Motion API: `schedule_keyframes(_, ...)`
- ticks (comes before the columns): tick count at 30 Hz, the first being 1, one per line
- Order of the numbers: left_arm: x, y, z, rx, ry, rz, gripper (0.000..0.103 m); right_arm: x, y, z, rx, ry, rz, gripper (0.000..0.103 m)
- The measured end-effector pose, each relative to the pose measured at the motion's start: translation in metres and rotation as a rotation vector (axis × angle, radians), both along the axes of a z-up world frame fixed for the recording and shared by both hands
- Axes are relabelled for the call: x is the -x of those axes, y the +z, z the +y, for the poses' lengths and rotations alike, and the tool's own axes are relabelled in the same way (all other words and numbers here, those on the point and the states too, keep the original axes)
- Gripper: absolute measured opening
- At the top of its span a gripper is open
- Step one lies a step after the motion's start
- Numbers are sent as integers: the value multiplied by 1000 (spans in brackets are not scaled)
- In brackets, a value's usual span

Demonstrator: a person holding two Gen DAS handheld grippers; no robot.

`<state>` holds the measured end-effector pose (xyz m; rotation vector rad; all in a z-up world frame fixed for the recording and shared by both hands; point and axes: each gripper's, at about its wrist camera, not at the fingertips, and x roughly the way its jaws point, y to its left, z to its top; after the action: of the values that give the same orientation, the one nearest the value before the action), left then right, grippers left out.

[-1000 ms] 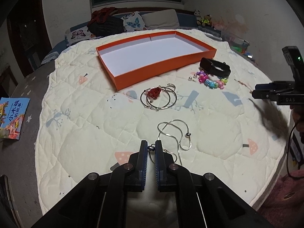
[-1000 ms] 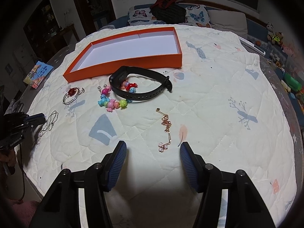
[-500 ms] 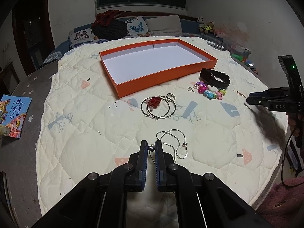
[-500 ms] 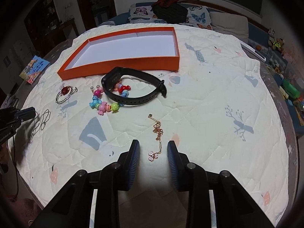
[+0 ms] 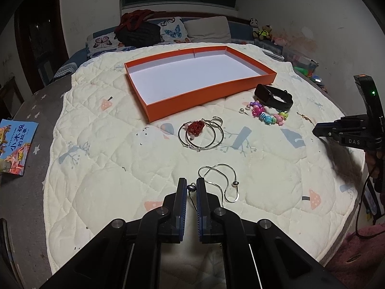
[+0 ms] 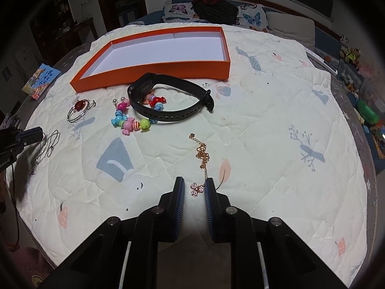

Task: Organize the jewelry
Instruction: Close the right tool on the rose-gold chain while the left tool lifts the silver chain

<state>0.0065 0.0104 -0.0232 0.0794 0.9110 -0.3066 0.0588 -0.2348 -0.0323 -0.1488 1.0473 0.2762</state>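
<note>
A silver necklace (image 5: 221, 180) lies on the quilted table; my left gripper (image 5: 191, 189) is shut on its near end and lifts it slightly. A gold chain bracelet (image 6: 202, 154) lies before my right gripper (image 6: 194, 190), whose jaws are narrowly apart around its flower charms. The empty orange tray (image 5: 209, 96) sits at the back, also in the right wrist view (image 6: 154, 73). Silver hoops with a red charm (image 5: 201, 132), a colourful bead bracelet (image 5: 267, 115) and a black watch band (image 5: 274, 96) lie between.
A children's book (image 5: 16, 149) lies at the table's left edge. Pillows and a dark bag (image 5: 139, 33) sit on the couch behind. Toys (image 6: 365, 113) line the right side. The table's rim is close below both grippers.
My right gripper's jaws have closed in from wide open to a narrow gap around the gold bracelet's charms. My left gripper stays shut on the silver necklace and has risen slightly.
</note>
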Motion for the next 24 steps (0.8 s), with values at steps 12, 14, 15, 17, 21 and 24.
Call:
schedule_keyframes(12, 1, 23, 6, 25, 20, -54, 7, 7, 29, 1, -39, 5, -81, 13)
schedule_keyframes(14, 2, 34, 8, 32, 22, -74, 7, 8, 44, 1, -63, 21, -113, 13)
schedule_keyframes(15, 1, 40, 10, 37, 25, -85, 7, 8, 54, 1, -71, 31, -134, 13)
schedule_keyframes(17, -1, 53, 13, 48, 29, -103, 7, 6, 68, 1, -86, 48, -164, 13)
schedule_keyframes(21, -7, 80, 16, 50, 28, -148, 7, 1, 99, 0, -127, 85, -227, 13)
schedule_keyframes(24, -12, 101, 15, 45, 26, -190, 7, -5, 117, 2, -148, 106, -265, 13)
